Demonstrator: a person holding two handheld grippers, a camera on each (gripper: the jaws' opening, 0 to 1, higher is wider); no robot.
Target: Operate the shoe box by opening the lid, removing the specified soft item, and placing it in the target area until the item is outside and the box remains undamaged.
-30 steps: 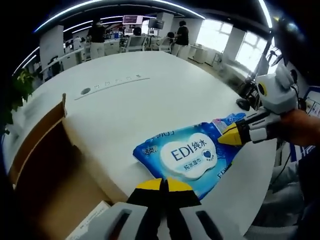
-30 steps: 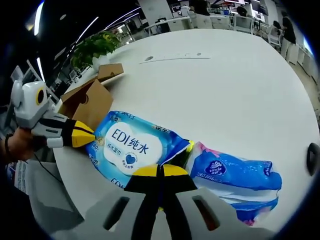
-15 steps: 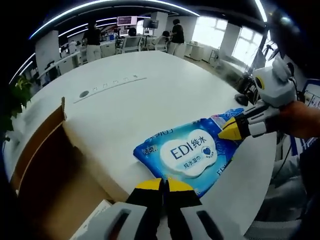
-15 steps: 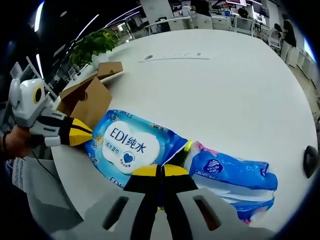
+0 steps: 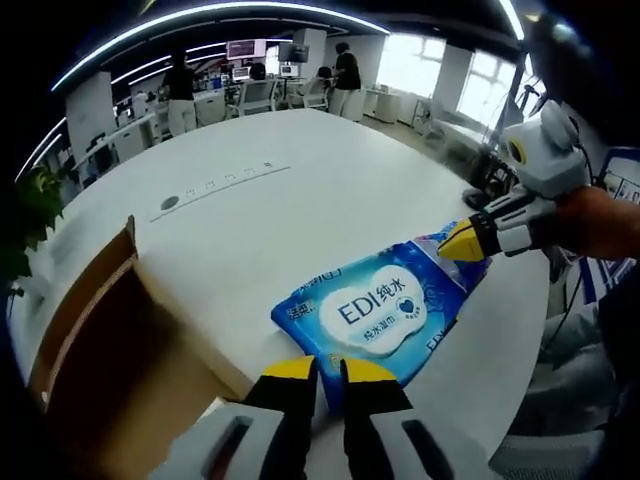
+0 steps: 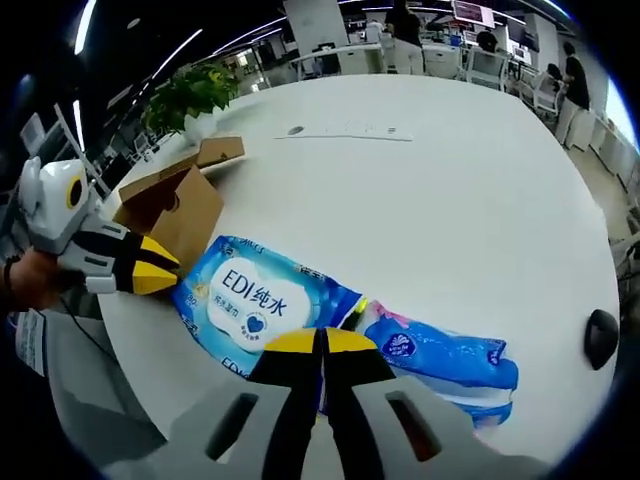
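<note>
Our right gripper view adds a second blue pack [image 6: 440,352] beside the wet-wipes pack [image 6: 255,305] — two packs lie on the white table [image 6: 450,190], one open shoe box [image 6: 175,205] nearby. Left gripper [image 5: 328,372] jaws stand slightly apart at the wipes' edge; right gripper [image 6: 320,343] jaws are pressed together — whether on a pack, we cannot tell.

A blue wipes pack [image 6: 258,300] lies flat on the white desk [image 6: 450,200] beside an open cardboard shoe box [image 6: 175,205]; the right gripper [image 6: 320,342], jaws together, hovers at its edge.

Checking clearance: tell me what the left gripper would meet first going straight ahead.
Probably the blue wet-wipes pack lying on the white table, directly ahead of the left gripper; depth is unclear.
</note>
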